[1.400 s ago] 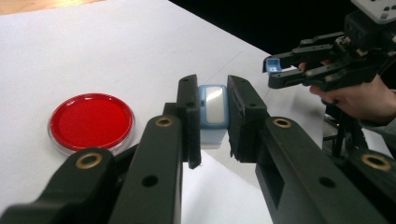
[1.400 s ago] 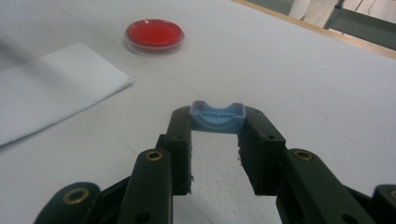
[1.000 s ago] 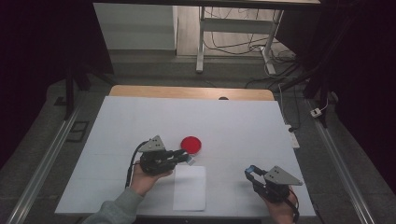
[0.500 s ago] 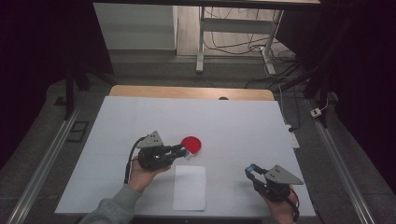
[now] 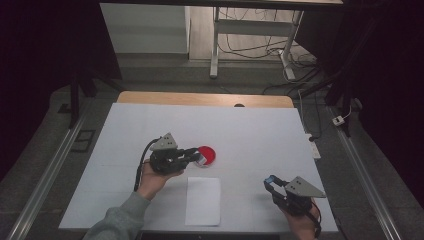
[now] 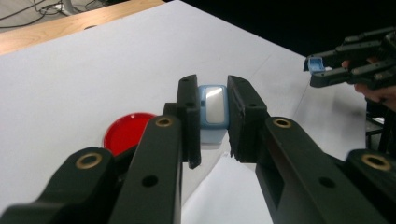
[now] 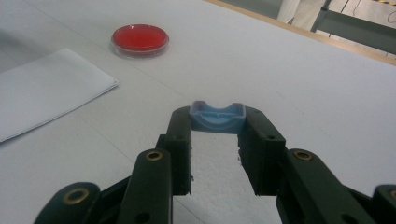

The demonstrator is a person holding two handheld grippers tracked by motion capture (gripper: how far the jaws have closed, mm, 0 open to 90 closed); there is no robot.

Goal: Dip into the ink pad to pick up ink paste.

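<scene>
My left gripper (image 5: 192,153) is shut on a small light-blue case with a pale glossy face (image 6: 213,111). Its tips hang at the left edge of a round red dish (image 5: 207,155), which lies on the white tabletop (image 5: 250,135). In the left gripper view the red dish (image 6: 127,131) shows just left of the jaws. My right gripper (image 5: 271,182) rests near the front right of the table, shut on a small blue cap-like piece (image 7: 217,116). That piece (image 5: 270,178) sits at the jaw tips. The right gripper (image 6: 327,65) also appears far off in the left gripper view.
A white sheet of paper (image 5: 203,200) lies flat near the front edge, between the two hands. A wooden strip (image 5: 200,99) runs along the table's far edge. Metal rails (image 5: 47,175) flank both sides. Cables and a desk frame (image 5: 250,45) lie beyond on the floor.
My left gripper has moved forward and a little right, away from the paper, bringing its held case to the red dish's edge. The right gripper has stayed put.
</scene>
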